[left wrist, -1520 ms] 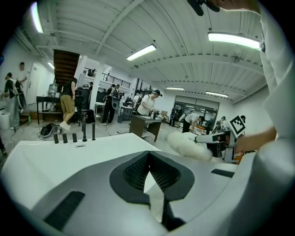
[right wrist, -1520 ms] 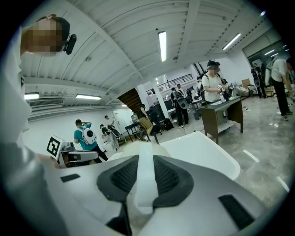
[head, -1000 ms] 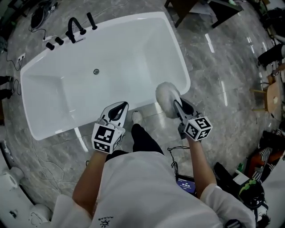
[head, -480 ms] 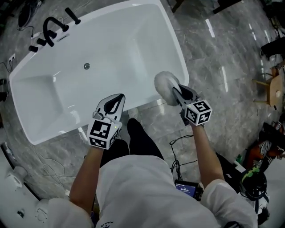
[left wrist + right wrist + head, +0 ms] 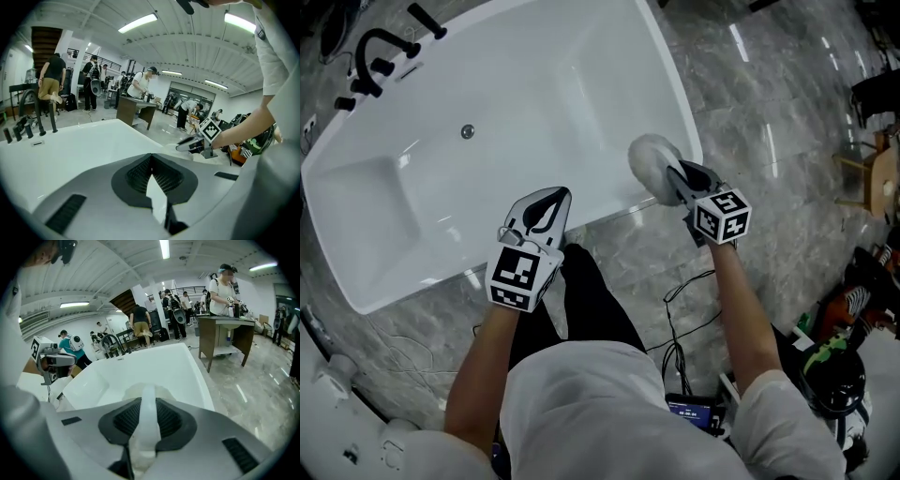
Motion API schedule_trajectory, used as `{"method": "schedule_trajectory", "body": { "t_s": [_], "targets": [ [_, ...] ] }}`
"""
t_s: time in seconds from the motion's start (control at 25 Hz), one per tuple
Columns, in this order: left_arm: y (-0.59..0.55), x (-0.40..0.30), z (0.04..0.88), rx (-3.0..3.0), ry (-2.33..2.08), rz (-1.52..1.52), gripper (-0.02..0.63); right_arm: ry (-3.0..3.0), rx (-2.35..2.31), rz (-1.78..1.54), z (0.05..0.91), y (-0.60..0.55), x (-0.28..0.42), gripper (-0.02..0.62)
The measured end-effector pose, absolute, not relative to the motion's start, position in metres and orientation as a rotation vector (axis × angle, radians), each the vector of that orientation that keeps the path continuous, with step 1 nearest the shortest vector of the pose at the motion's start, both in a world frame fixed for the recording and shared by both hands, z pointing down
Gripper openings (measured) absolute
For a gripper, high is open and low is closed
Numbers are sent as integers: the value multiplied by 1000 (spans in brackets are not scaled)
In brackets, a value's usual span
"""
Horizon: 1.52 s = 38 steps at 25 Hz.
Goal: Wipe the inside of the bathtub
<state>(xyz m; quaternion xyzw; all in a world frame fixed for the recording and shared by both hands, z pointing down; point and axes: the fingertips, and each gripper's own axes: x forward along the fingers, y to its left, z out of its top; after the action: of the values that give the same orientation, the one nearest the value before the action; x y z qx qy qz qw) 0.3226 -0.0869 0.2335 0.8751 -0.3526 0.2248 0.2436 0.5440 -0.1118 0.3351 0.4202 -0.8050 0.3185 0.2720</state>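
Observation:
The white bathtub [image 5: 679,90] lies in front of me on a grey marble floor, with its drain [image 5: 468,131] at the far left. My right gripper [image 5: 673,178] is shut on a fluffy white wiping pad [image 5: 649,165], which hangs over the tub's near right rim. The right gripper view has the pad's white strap [image 5: 146,401] pinched between the jaws of the right gripper [image 5: 143,423], with the tub basin [image 5: 154,364] beyond. My left gripper [image 5: 546,202] is shut and holds nothing; it hovers over the near rim. The left gripper [image 5: 152,174] has the tub edge [image 5: 70,150] beyond it.
A black faucet set [image 5: 371,52] stands at the tub's far left end. Cables [image 5: 682,292] trail on the floor by my feet. A chair [image 5: 877,184] and gear lie to the right. A desk [image 5: 226,332] and several people stand behind the tub.
The tub has slid left and up in the head view. My right gripper with the pad has come over the tub's right rim; the left gripper has come to the near rim.

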Motion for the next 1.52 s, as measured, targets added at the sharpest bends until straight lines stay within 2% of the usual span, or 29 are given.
{"method": "schedule_trajectory", "body": {
  "t_s": [0.4,1.0,1.52],
  "targets": [
    [-83,360,305,2415,-845,631,12,-2031,1050,837,400,-124,575,98],
    [-89,399,337,2418,-778,618,12,-1895,749,761,438,-128,586,98],
    [-99,352,382,2387,-780,674,12,-1698,553,753,496,-126,565,97]
  ]
}}
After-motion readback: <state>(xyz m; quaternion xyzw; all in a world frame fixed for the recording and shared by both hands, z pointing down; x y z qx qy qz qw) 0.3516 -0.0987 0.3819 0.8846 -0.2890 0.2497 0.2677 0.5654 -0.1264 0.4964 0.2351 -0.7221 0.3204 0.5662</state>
